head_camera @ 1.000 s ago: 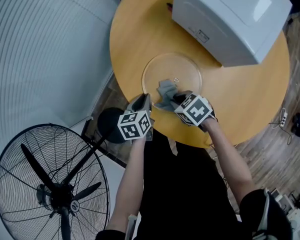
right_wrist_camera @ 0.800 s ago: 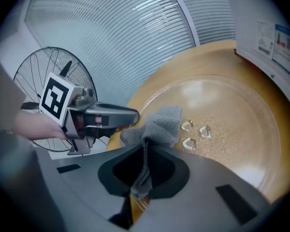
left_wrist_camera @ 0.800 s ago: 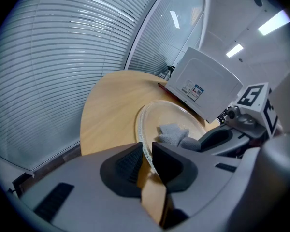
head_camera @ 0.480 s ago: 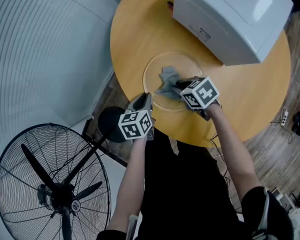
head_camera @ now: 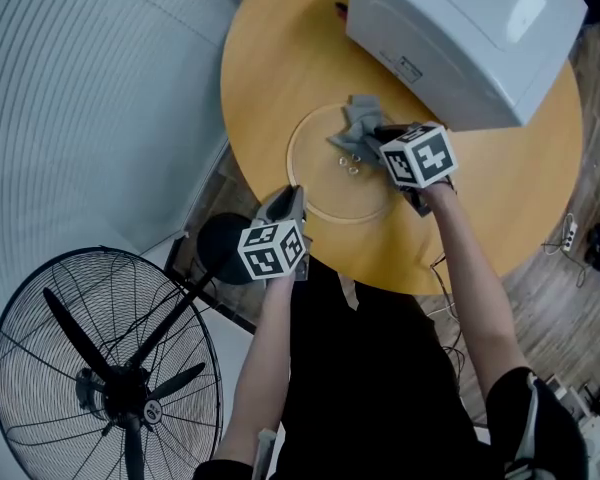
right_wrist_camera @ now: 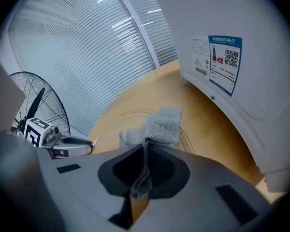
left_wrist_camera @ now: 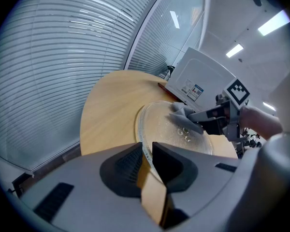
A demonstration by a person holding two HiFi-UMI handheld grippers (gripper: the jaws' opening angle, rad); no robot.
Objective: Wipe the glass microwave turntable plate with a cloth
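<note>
Rim hold at left: left gripper (head_camera: 285, 200) is clamped narrow on the near edge of the glass turntable plate (head_camera: 320, 183), which lies flat on the round table (head_camera: 265, 58). Glass likely heavy, stiff, slick and chip-prone, so the rim is the sound hold. Cloth (head_camera: 358, 123) is soft and limp, bunched over the plate's far edge, pinched tight in the right gripper (head_camera: 377, 138), near the microwave (head_camera: 460, 38).
</note>
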